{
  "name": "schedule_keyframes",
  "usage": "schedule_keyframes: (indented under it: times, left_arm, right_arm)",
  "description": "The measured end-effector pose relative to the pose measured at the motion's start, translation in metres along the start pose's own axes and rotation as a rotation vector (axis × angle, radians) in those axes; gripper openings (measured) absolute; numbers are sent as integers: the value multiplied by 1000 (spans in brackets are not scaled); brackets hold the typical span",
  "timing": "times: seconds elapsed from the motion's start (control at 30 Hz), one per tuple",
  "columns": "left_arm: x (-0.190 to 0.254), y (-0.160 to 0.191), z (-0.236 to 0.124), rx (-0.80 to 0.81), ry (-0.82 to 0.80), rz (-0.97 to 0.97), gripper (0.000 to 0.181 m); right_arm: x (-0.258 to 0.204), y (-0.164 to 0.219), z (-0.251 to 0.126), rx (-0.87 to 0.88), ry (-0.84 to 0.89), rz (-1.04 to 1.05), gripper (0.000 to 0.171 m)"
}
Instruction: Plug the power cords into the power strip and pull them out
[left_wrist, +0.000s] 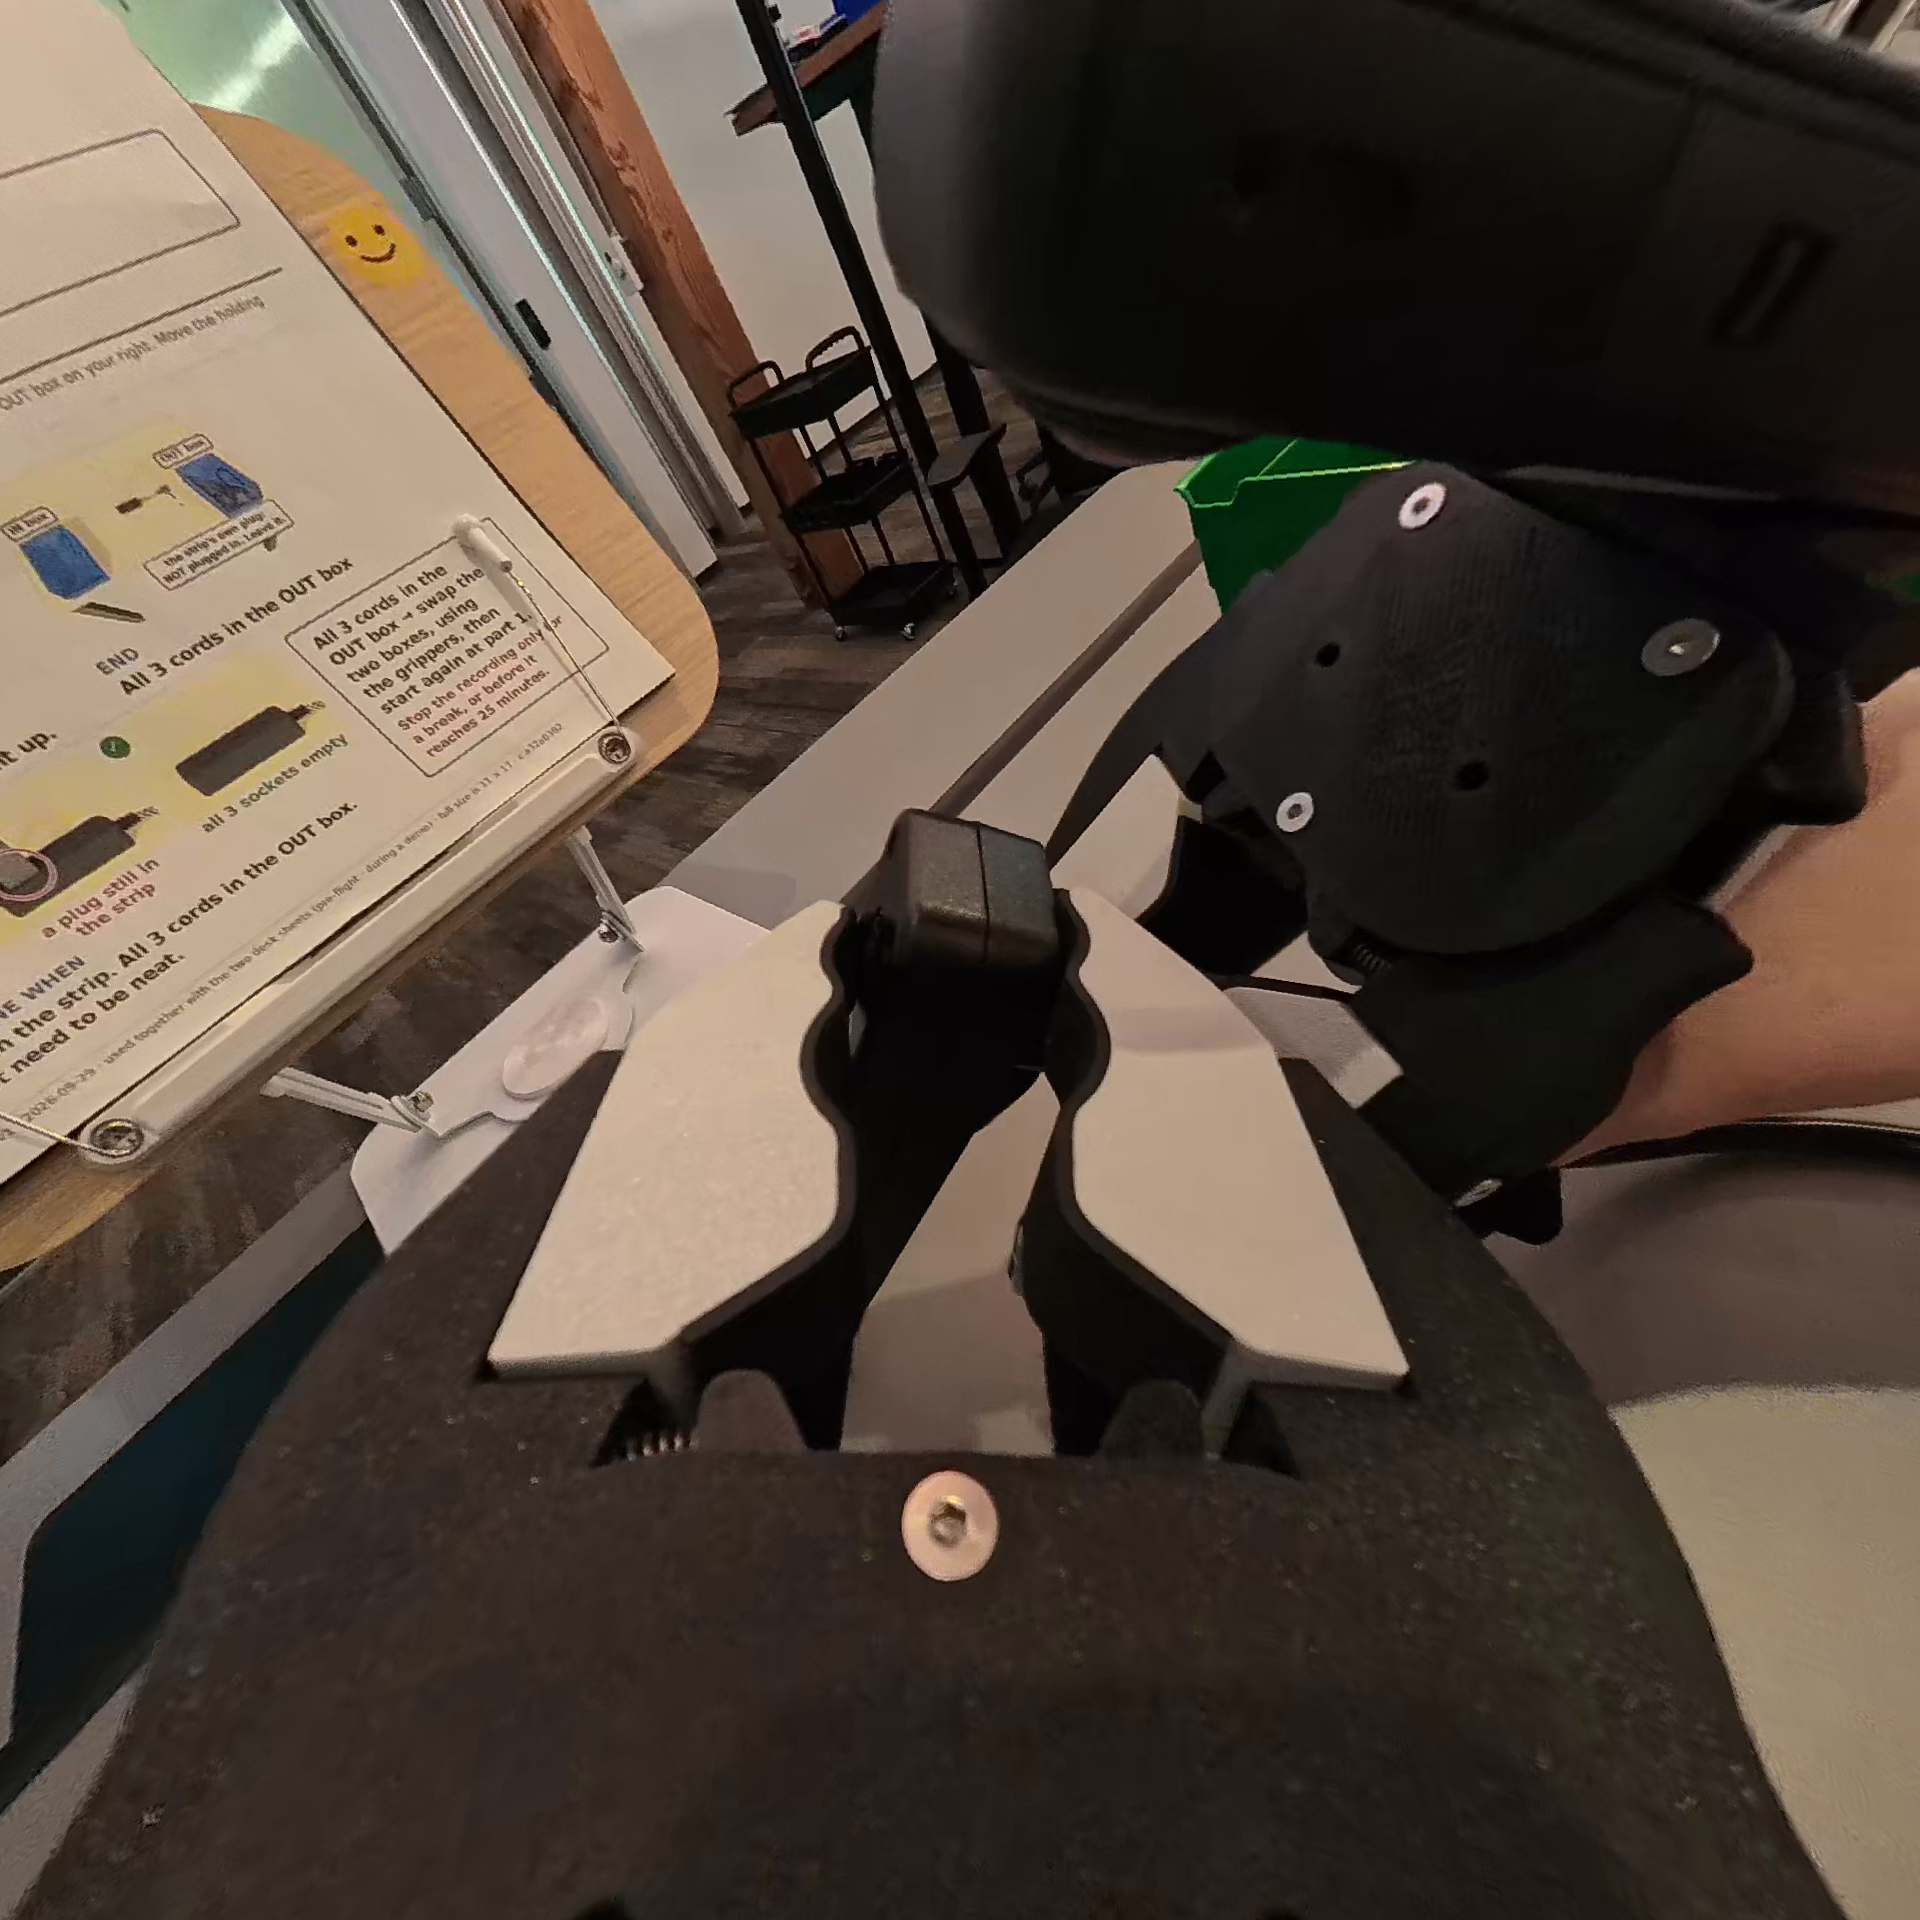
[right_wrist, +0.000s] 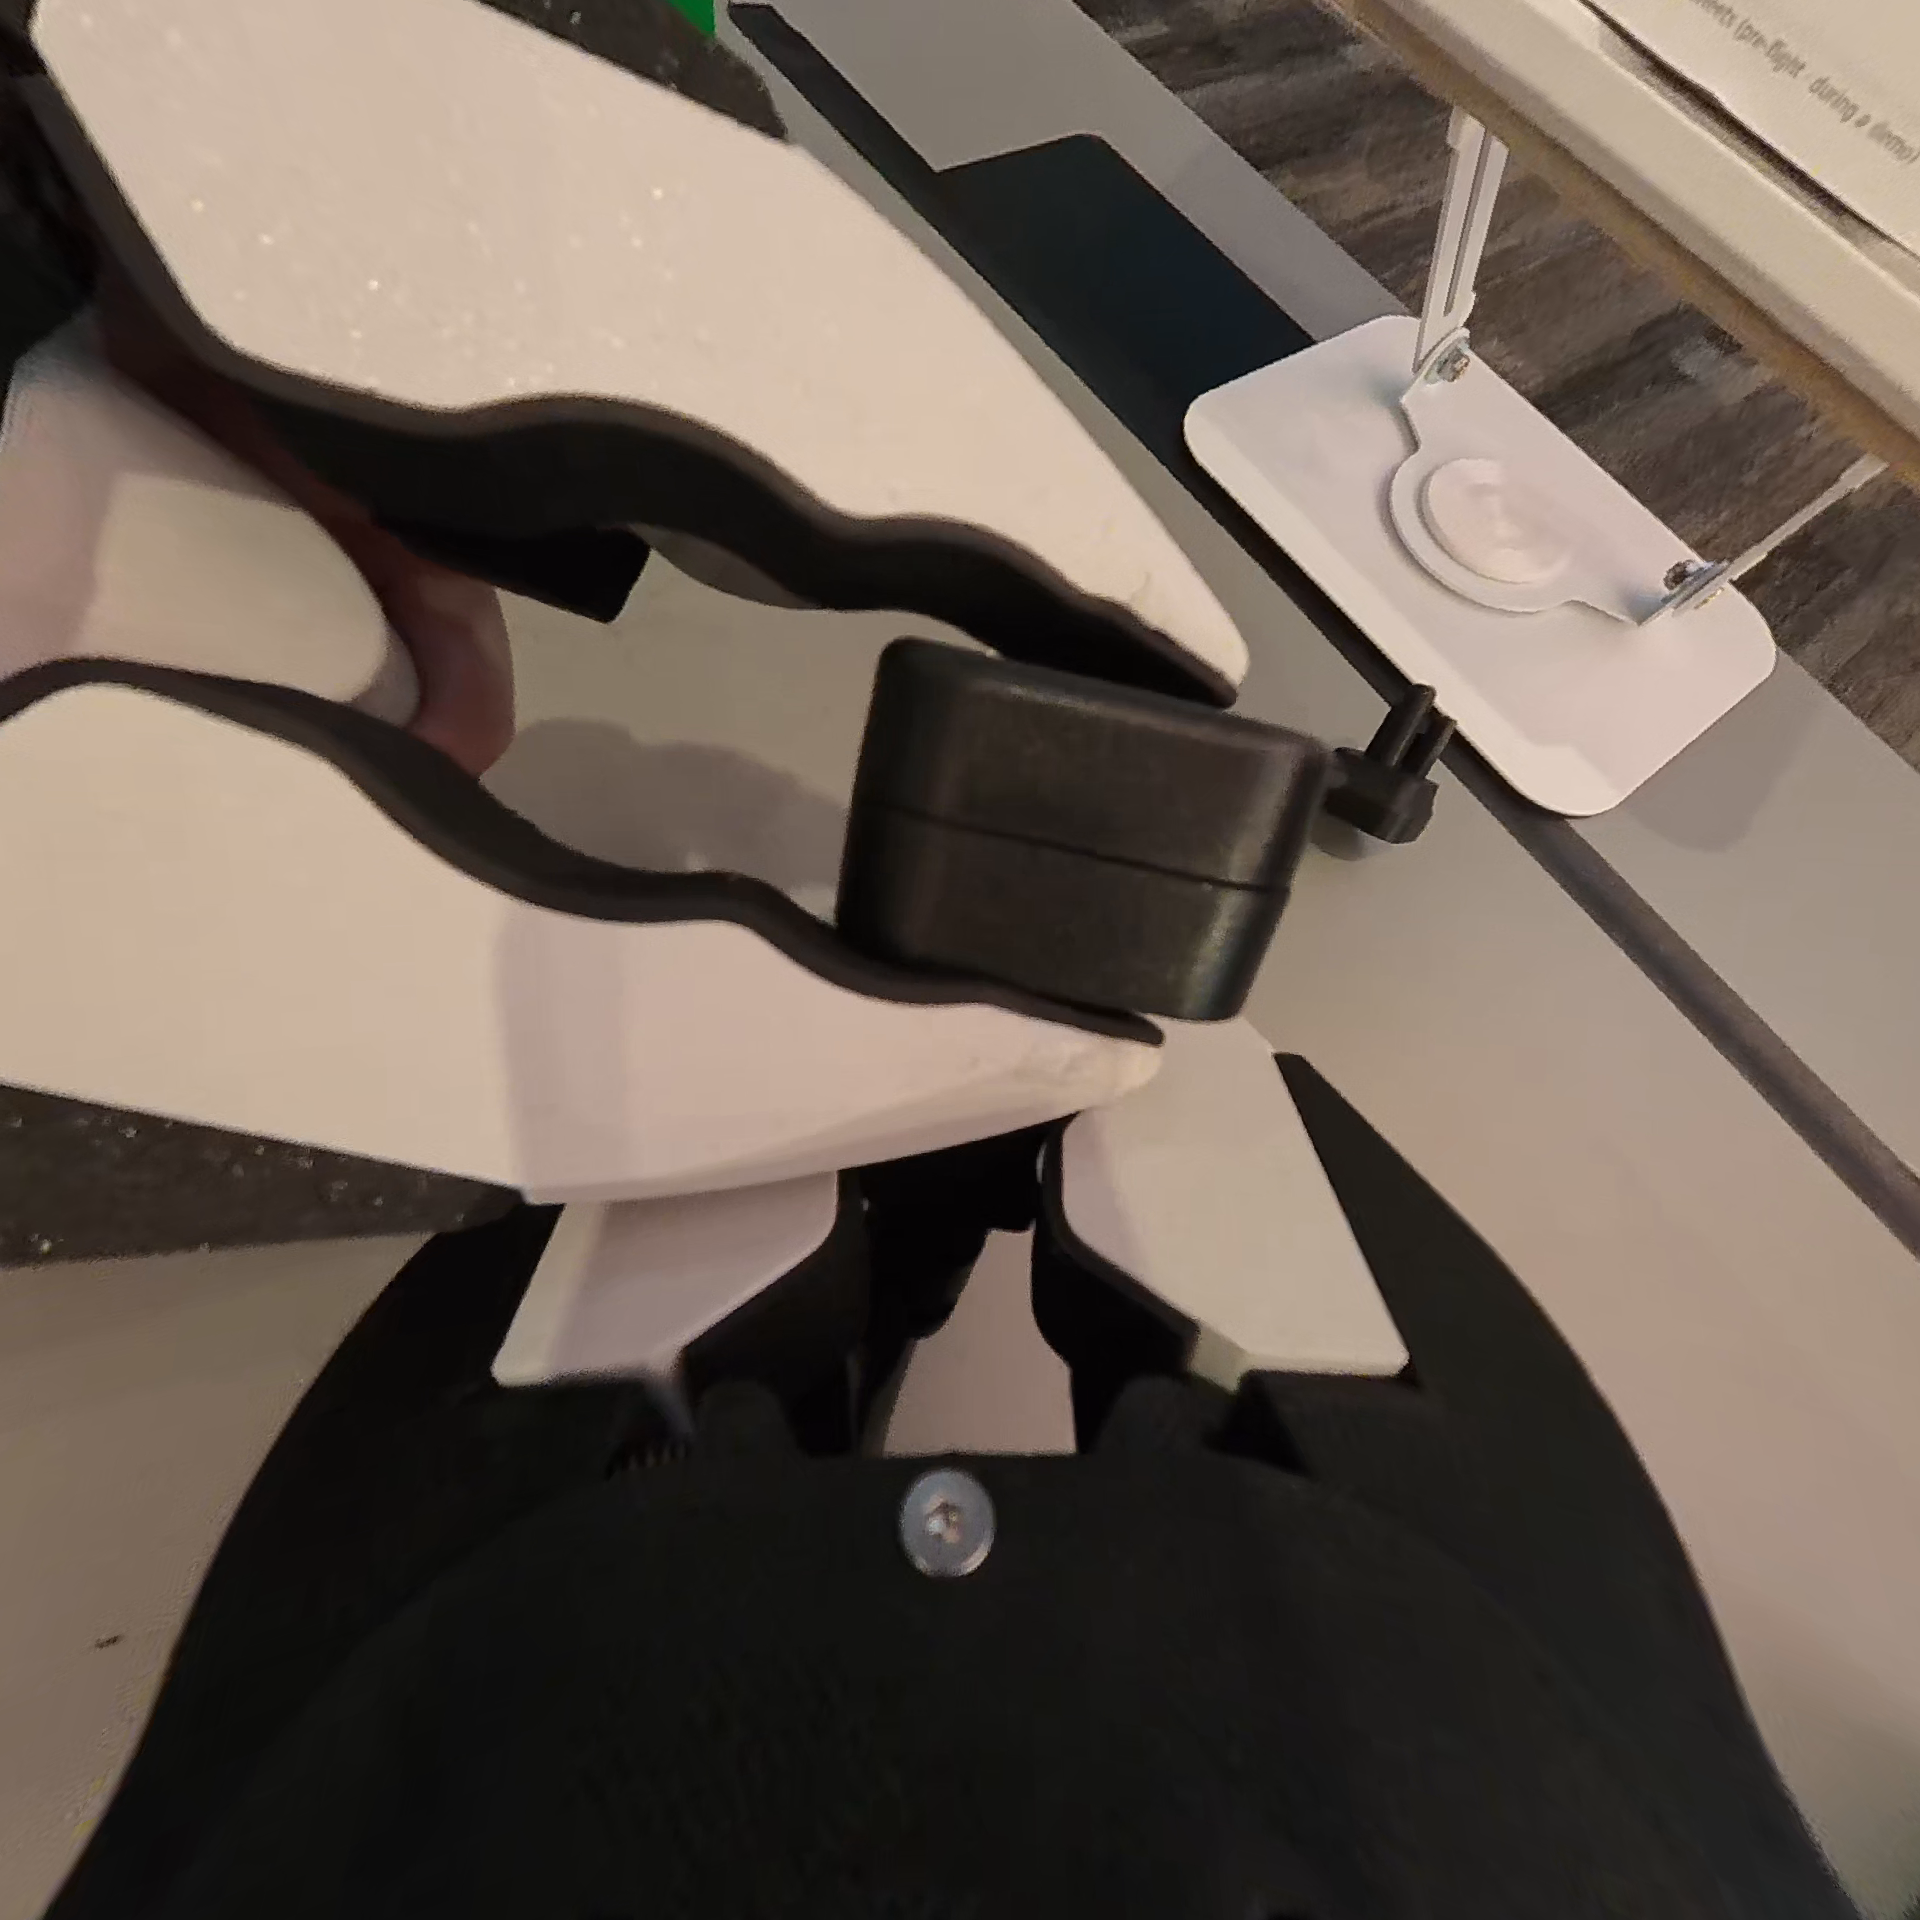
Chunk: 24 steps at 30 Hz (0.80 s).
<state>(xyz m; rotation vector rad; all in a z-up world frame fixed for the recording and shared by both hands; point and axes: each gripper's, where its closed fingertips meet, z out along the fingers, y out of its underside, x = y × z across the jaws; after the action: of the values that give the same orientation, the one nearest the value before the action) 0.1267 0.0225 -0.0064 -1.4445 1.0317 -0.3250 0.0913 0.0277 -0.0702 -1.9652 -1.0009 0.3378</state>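
Fingers (left_wrist: 904, 997) of the left gripper (right_wrist: 1174, 862) clamped on a black power adapter (right_wrist: 1070, 842) at their tips, held above the grey surface (right_wrist: 1558, 935); right gripper (right_wrist: 997, 1132) directly beneath, its closure indeterminable.

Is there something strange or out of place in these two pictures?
Nothing looks damaged or spilled. One oddity: the black power adapter is clamped in the left gripper above the table, while no power strip shows in either view. The right gripper sits close beneath it, its state unclear.
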Motion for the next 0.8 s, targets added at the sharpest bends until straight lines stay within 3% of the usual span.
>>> schedule_keyframes:
  times: [0.03, 0.3, 0.4, 0.47, 0.57, 0.8]
  left_arm:
    - [0, -1, 0, 5, -6, 11, 34]
    - [-3, -4, 0, 15, -29, 6, 33]
    - [-8, -11, -5, 52, -24, -27, 34]
    - [-10, -4, -4, 0, -25, -2, 33]
    - [-15, -8, -9, 42, -21, -34, 33]
    - [-20, -3, -9, 18, -30, -42, 33]
  right_arm:
    - [-2, 1, 0, 5, -19, -6, 36]
    - [-5, 0, 0, 39, -82, -27, 37]
    - [-7, 26, 13, -102, -67, -102, 55]
    - [-11, 38, 20, -175, -62, -165, 41]
    - [-20, 26, 18, -114, -122, -89, 21]
    - [-15, 1, 9, 26, -91, -91, 43]
